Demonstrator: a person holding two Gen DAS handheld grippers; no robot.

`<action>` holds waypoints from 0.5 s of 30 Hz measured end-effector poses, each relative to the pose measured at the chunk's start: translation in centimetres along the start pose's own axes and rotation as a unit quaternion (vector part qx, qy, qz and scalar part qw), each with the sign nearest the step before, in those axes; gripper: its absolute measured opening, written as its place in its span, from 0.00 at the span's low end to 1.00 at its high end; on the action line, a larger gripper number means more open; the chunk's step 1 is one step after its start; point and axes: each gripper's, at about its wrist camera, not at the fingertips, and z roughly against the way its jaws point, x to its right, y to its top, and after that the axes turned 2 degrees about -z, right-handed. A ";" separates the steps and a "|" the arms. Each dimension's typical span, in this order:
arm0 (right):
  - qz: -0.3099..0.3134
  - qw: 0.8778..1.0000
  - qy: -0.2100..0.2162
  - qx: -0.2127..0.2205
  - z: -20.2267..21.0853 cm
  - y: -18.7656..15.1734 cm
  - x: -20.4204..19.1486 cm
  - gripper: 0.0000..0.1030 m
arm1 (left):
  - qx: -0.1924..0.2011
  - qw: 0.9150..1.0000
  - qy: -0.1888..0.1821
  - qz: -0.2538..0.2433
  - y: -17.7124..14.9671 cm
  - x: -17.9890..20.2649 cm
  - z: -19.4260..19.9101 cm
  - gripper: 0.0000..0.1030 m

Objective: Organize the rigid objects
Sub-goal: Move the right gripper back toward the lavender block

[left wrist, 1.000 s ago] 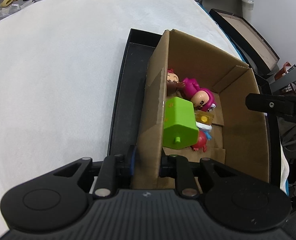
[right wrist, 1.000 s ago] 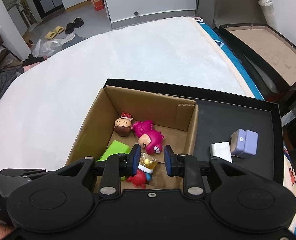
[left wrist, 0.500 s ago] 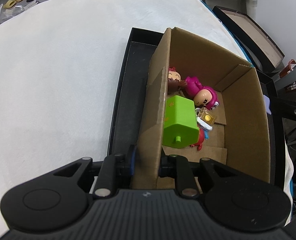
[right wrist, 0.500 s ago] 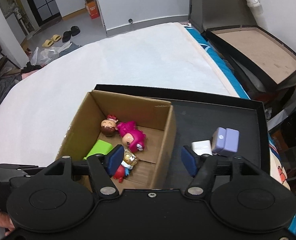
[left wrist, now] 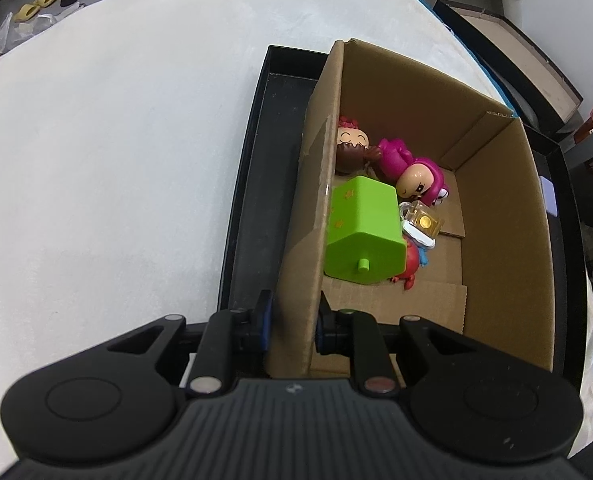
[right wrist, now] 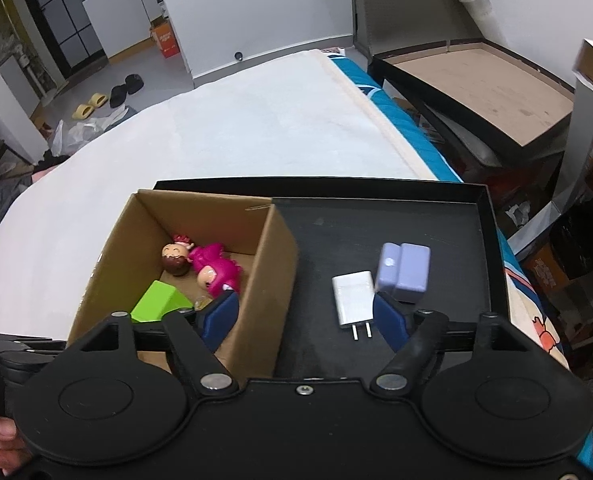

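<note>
My left gripper (left wrist: 294, 316) is shut on the near left wall of the cardboard box (left wrist: 496, 240). Inside the box lie a green block (left wrist: 360, 232), a pink figure (left wrist: 416, 180), a brown-haired figure (left wrist: 350, 146), a small clear mug toy (left wrist: 422, 220) and a red toy (left wrist: 412, 260). My right gripper (right wrist: 304, 314) hovers over the right wall of the box (right wrist: 272, 264), its jaws opening with nothing gripped. A white charger (right wrist: 354, 296) and a lilac block (right wrist: 404, 272) lie on the black tray (right wrist: 416, 216) just ahead of its right finger.
The black tray (left wrist: 256, 184) sits on a white bed cover (right wrist: 256, 128). A second black tray with a brown lining (right wrist: 476, 80) stands to the right beyond the bed. A person's hand (right wrist: 0, 440) shows at the bottom left of the right wrist view.
My right gripper has opened and shifted to the right, from above the box's inside to above its right wall and the tray. The left gripper keeps its grip on the box wall.
</note>
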 end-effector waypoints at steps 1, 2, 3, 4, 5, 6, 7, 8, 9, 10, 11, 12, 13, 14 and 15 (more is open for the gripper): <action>-0.002 1.000 0.001 0.001 0.0 -0.1 0.3 0.73 | 0.000 1.000 0.002 -0.001 0.0 0.0 0.0 0.18; -0.005 1.000 0.002 0.003 0.0 -0.2 0.7 0.74 | 0.000 1.000 0.003 -0.002 0.0 0.1 0.0 0.18; -0.008 1.000 0.003 0.005 0.0 -0.3 1.1 0.75 | 0.000 1.000 0.006 -0.002 -0.1 0.1 0.0 0.18; -0.012 1.000 0.004 0.006 0.0 -0.3 1.5 0.76 | 0.000 1.000 0.008 -0.003 -0.1 0.3 -0.1 0.17; -0.016 1.000 0.005 0.006 -0.1 -0.4 1.9 0.76 | 0.001 1.000 0.010 -0.003 0.0 0.4 -0.2 0.17; -0.019 1.000 0.007 0.007 -0.1 -0.5 2.2 0.76 | 0.001 1.000 0.013 -0.004 0.0 0.4 -0.2 0.16; -0.023 1.000 0.008 0.007 -0.2 -0.5 2.6 0.76 | 0.001 1.000 0.015 -0.004 0.0 0.5 -0.2 0.15; -0.027 1.000 0.010 0.007 -0.3 -0.6 3.0 0.76 | 0.001 1.000 0.017 -0.004 0.0 0.5 -0.2 0.15; -0.030 0.999 0.011 0.008 -0.4 -0.6 3.3 0.76 | 0.001 1.000 0.018 -0.005 0.0 0.5 -0.2 0.15; -0.032 0.999 0.012 0.008 -0.4 -0.7 3.7 0.77 | 0.001 1.000 0.020 -0.005 0.0 0.6 -0.2 0.15; -0.034 0.999 0.013 0.008 -0.5 -0.8 4.0 0.77 | 0.000 1.000 0.021 -0.006 0.0 0.6 -0.3 0.15; -0.036 0.999 0.013 0.009 -0.6 -0.9 4.3 0.77 | 0.000 1.000 0.024 -0.006 0.0 0.7 -0.3 0.15; -0.037 0.999 0.013 0.010 -0.7 -1.0 4.6 0.78 | 0.000 1.000 0.027 -0.006 0.1 0.8 -0.3 0.15; -0.039 0.999 0.012 0.012 -0.8 -1.1 4.9 0.78 | 0.000 1.000 0.029 -0.006 0.1 0.9 -0.4 0.15; -0.040 0.999 0.009 0.014 -1.0 -1.3 5.1 0.78 | 0.000 0.999 0.033 -0.005 0.1 1.0 -0.5 0.15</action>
